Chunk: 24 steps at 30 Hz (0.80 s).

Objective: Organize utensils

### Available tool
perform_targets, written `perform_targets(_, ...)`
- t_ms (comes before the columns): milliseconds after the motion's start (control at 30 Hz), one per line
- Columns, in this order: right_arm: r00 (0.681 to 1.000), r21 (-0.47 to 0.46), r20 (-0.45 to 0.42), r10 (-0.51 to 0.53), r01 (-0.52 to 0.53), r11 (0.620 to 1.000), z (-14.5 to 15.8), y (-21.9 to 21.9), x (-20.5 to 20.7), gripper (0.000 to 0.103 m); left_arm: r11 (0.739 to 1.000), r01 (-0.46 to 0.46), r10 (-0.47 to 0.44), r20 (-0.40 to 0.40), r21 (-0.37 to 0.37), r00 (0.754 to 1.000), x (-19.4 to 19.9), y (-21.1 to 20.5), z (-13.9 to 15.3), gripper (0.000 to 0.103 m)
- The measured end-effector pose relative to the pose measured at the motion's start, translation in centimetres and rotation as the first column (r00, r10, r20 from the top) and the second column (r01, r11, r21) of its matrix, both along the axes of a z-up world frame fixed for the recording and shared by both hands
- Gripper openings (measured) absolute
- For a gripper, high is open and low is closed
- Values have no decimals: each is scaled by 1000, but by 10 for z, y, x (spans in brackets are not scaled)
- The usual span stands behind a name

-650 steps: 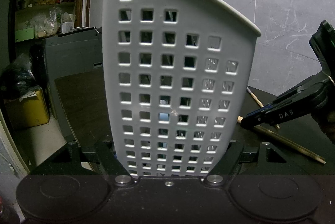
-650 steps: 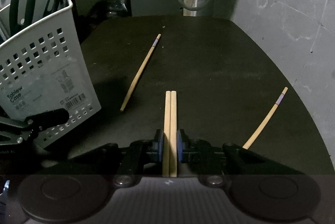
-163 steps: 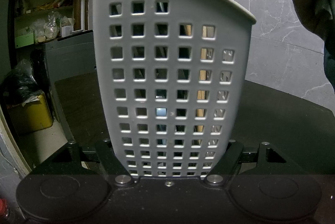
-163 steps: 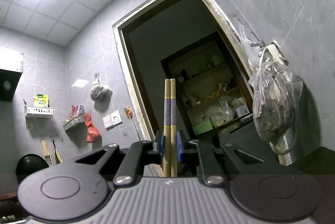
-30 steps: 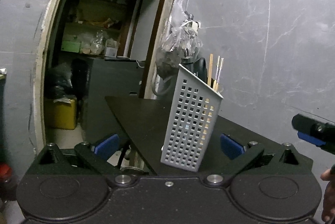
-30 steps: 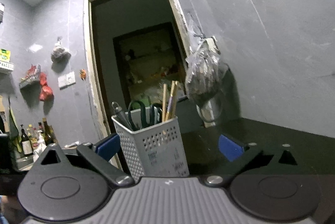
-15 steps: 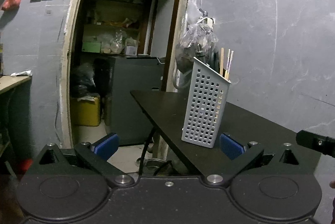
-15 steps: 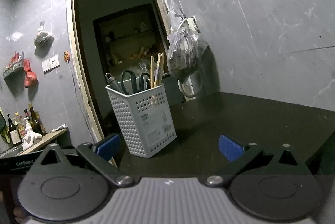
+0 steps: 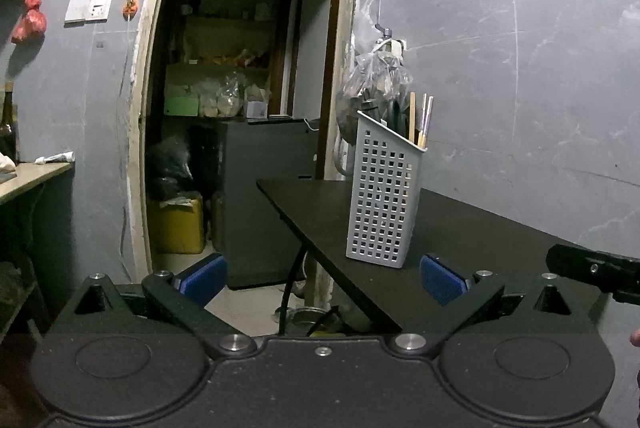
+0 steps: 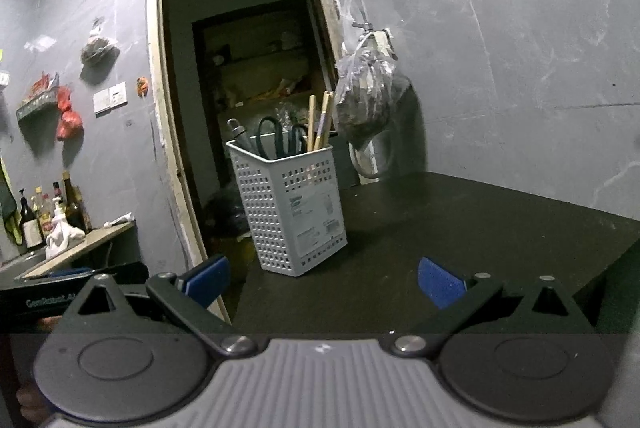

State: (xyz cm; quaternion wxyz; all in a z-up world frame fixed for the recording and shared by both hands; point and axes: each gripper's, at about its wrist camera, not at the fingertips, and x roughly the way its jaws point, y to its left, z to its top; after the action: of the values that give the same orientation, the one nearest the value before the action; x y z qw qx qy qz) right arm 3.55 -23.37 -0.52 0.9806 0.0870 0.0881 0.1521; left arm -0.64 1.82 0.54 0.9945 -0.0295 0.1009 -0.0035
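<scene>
Both grippers had drawn back from the white basket [image 10: 296,212], the left gripper [image 9: 322,274] and right gripper [image 10: 322,278] each spread wide and empty. That basket stood upright on the black table [image 10: 480,228], holding chopsticks [image 10: 320,122] and scissors [image 10: 276,136].

A plastic bag [image 10: 366,96] hangs on the grey wall beside a doorway [image 9: 240,68]; bottles [image 10: 48,208] stand on a counter.
</scene>
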Motion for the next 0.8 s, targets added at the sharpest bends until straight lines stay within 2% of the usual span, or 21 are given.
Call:
perform_targets(300, 1000, -29, -2, 17, -17, 999, -1, 8, -7, 103, 999, -26, 26, 0, 26, 1000, -12, -1, -3, 102)
perform_targets(800, 999, -49, -22, 25, -26, 998, -2, 12, -2, 103, 999, -34, 35, -11, 24, 999, -12, -2, -5, 102)
